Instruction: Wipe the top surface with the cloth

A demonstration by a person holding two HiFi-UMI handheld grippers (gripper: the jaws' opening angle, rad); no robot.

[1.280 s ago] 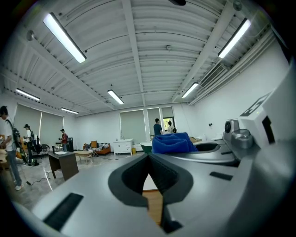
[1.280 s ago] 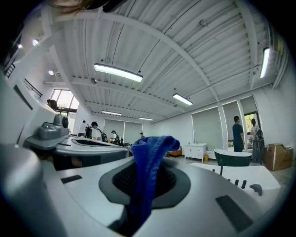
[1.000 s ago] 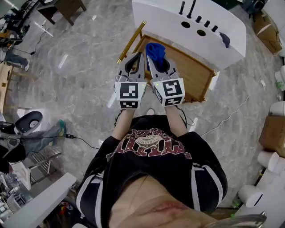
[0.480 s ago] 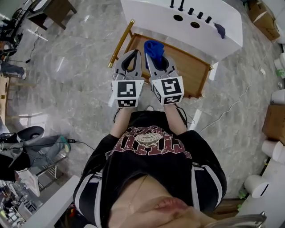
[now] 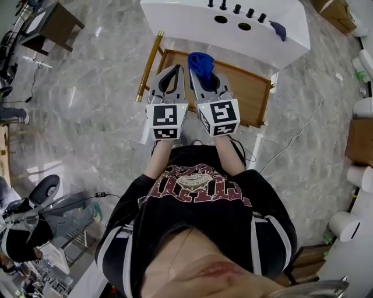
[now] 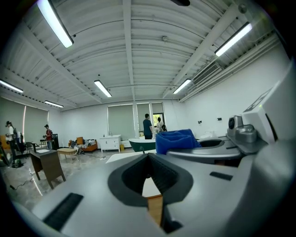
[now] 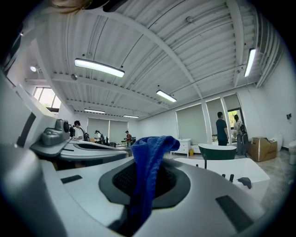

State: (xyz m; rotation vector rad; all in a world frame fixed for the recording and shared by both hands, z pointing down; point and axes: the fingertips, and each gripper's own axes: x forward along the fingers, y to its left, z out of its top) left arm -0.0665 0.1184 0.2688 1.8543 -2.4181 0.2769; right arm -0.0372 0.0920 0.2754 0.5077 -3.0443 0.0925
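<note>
A blue cloth [image 5: 200, 61] sticks out of my right gripper [image 5: 204, 74], which is shut on it; in the right gripper view the cloth [image 7: 147, 176] hangs bunched between the jaws of the right gripper [image 7: 149, 155]. My left gripper [image 5: 176, 70] is held right beside it, shut with nothing in it, and in its own view the left gripper [image 6: 149, 156] has its jaws meeting. Both hover above the near left part of a wooden table top [image 5: 247, 93] with a gold frame. From the left gripper view the cloth [image 6: 176, 140] shows to the right.
A white unit [image 5: 175, 17] with holes and black knobs stands just beyond the table, a small dark rag [image 5: 278, 29] on it. A cable [image 5: 303, 131] lies on the marble floor. A cardboard box [image 5: 358, 142] is at right. People [image 6: 148, 127] stand far off.
Both grippers keep the same side-by-side pose with the cloth held. The table and white unit have slid up and left in the head view as the person shifted.
</note>
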